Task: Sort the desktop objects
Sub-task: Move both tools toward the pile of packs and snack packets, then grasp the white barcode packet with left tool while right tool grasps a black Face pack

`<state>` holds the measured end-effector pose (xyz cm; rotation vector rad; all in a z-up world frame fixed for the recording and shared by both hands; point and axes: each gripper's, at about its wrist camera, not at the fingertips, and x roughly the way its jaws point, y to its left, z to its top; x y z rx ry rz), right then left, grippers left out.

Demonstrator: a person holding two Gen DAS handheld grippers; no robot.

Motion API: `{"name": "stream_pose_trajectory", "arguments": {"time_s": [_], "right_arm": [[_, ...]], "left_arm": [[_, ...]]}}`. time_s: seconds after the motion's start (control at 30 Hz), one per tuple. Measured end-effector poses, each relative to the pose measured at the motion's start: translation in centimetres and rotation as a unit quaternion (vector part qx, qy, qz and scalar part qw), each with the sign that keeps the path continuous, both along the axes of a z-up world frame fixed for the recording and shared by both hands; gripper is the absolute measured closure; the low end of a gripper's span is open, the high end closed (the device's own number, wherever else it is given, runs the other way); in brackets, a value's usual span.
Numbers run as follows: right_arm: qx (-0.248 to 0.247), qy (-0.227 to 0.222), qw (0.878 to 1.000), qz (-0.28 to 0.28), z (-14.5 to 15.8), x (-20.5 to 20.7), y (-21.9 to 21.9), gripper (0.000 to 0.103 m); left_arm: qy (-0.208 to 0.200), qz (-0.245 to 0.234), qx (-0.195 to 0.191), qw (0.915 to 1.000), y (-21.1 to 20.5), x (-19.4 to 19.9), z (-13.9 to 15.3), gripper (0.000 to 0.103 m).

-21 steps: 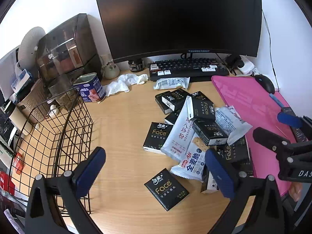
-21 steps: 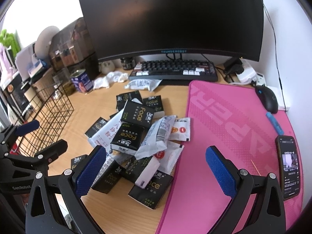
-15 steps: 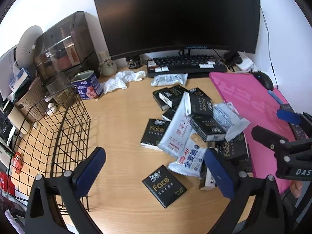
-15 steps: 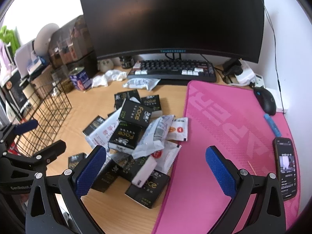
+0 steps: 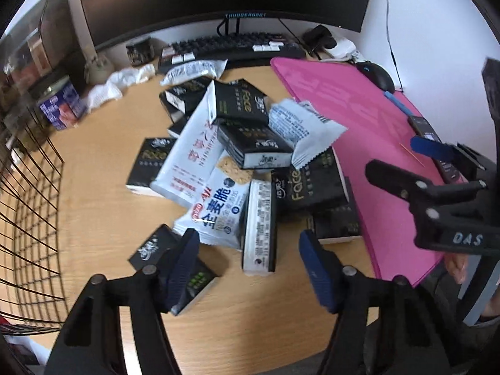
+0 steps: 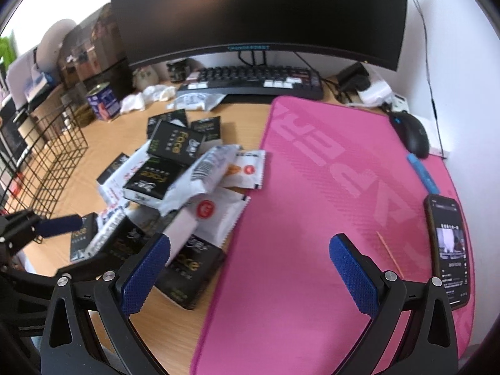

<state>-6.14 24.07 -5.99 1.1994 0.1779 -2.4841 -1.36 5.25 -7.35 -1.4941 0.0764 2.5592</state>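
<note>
While the wire basket [image 5: 28,212] fills the left edge of the frame, the left gripper [image 5: 250,268] hangs open over the packet pile [image 5: 237,162] at centre; right gripper [image 6: 250,276], open too, hovers over the pink mat [image 6: 328,203].

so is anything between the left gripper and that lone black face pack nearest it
Nothing visible. The left gripper is open, its left finger overlapping the black Face pack in view, with bare desk around it.

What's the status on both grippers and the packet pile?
Left gripper open, low over the pile. Right gripper open, empty, above pink mat. Nothing grasped. Wire basket at left.
</note>
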Motion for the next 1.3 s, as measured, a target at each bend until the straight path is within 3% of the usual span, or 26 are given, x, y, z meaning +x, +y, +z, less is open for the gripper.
{"name": "stream_pose_trajectory", "arguments": {"time_s": [0.07,0.13,0.2,0.3,0.73,0.83,1.0,1.07,1.1,1.3], "right_arm": [[0.002,-0.005,1.000,0.001,-0.3,0.0,0.2,0.000],[0.004,-0.011,1.000,0.001,-0.9,-0.1,0.3,0.000],[0.004,-0.018,1.000,0.001,-1.3,-0.2,0.4,0.000],[0.000,-0.025,1.000,0.007,-1.7,-0.1,0.2,0.000],[-0.051,-0.069,0.994,0.064,-2.6,-0.4,-4.2,0.002],[-0.057,-0.092,0.992,0.070,-3.6,-1.3,-5.2,0.030],[-0.074,-0.099,0.990,0.065,-3.7,-2.1,-5.5,0.045],[-0.079,-0.092,0.991,0.061,-3.1,-2.0,-5.3,0.056],[-0.083,-0.086,0.991,0.059,-2.7,-1.9,-5.1,0.067],[-0.084,-0.076,0.992,0.062,-1.6,-1.4,-4.8,0.077]], "left_arm": [[-0.004,0.000,0.001,1.0000,0.1,-0.2,-0.2,0.032],[-0.010,-0.001,-0.001,0.9999,0.4,-0.3,-0.7,0.042],[-0.019,-0.002,-0.007,0.9998,0.5,-0.4,-1.1,0.061],[-0.024,-0.007,-0.019,0.9995,0.7,-0.5,-1.4,0.073],[-0.028,0.006,-0.015,0.9995,-1.1,-0.4,-1.1,0.079],[-0.031,0.007,-0.014,0.9994,-1.5,-0.5,-1.2,0.079],[-0.031,0.022,-0.013,0.9992,-2.1,-0.8,-1.2,0.079],[-0.031,0.024,-0.015,0.9991,-2.3,-0.9,-1.3,0.080],[-0.032,0.026,-0.017,0.9990,-2.3,-0.9,-1.4,0.080],[-0.032,0.029,-0.024,0.9988,-2.3,-0.9,-1.3,0.081]]}}
